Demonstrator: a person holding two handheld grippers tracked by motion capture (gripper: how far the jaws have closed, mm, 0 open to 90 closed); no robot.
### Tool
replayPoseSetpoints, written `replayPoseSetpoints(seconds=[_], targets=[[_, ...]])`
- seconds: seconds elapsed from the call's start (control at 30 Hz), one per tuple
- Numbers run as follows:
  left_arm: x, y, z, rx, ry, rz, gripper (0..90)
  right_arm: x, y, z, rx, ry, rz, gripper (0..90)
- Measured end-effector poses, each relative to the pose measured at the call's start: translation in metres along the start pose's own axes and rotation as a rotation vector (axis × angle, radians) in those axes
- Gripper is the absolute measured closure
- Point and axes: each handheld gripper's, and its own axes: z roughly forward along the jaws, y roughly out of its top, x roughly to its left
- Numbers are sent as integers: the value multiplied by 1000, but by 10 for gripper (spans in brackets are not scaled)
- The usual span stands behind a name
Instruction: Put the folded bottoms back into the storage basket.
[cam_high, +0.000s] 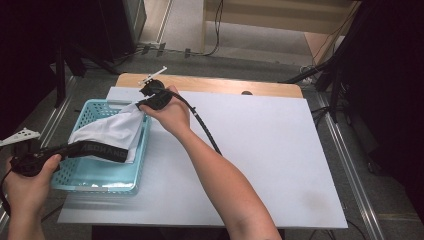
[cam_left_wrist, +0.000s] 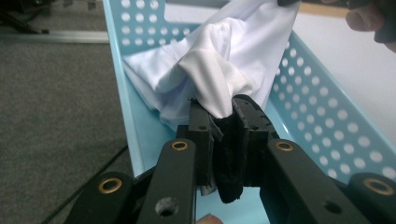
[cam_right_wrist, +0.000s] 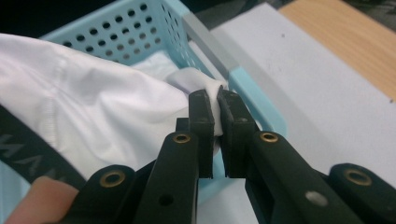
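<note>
The left gripper is clamped on the black waistband edge of a white garment, with a bunched fold of white cloth squeezed in beside the band. The right gripper is pinched tight on a small nip of the same cloth at its far corner. In the high view the left gripper sits at the near left of the basket and the right gripper at the far right corner, with the garment slung between them, sagging over and into the basket. The basket stands on the left edge of the white board covering the counter.

Risks noted:

1. The right hold takes in very little cloth. Any pull along the garment would likely draw it out from the pads, dropping that corner across the basket rim.
2. The left hold is uneven: thick band on one side, thin cloth on the other. The thin layer could slip free while the band stays caught.
3. The right gripper is just beside the rim. A further descent risks striking it and shifting the light basket, which already sits at the board's left edge.
4. If the two ends are released unevenly, part of the garment would probably hang outside the basket wall.
</note>
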Motion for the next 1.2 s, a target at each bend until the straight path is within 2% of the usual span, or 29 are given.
replayPoseSetpoints(seconds=[0.1,0.3,0.57,0.7,0.77,0.8,0.9,0.97,1.0,1.1,1.2], targets=[[-3,-3,1,58,4,23,792,-3,-5,3,25,3,-9,830],[-8,-5,3,118,-3,60,792,-4,-8,7,57,22,-6,828],[-9,-9,4,184,17,99,793,0,-9,11,88,21,-23,826],[-11,-10,8,238,25,127,792,2,-9,14,98,23,-32,823],[-12,-11,10,255,45,135,774,2,-10,15,101,26,-35,805],[-13,-11,10,260,48,136,760,2,-10,16,101,29,-35,760],[-13,-9,9,238,62,122,648,2,-10,15,76,51,-23,564],[-11,-7,5,197,47,99,581,1,-9,12,38,53,-29,466],[-11,-7,5,187,38,91,546,1,-8,9,1,53,-60,438],[-12,-5,2,158,26,86,473,7,-5,2,-24,38,-59,391],[-15,-3,2,129,7,76,413,13,-4,-7,-18,3,-66,337]])
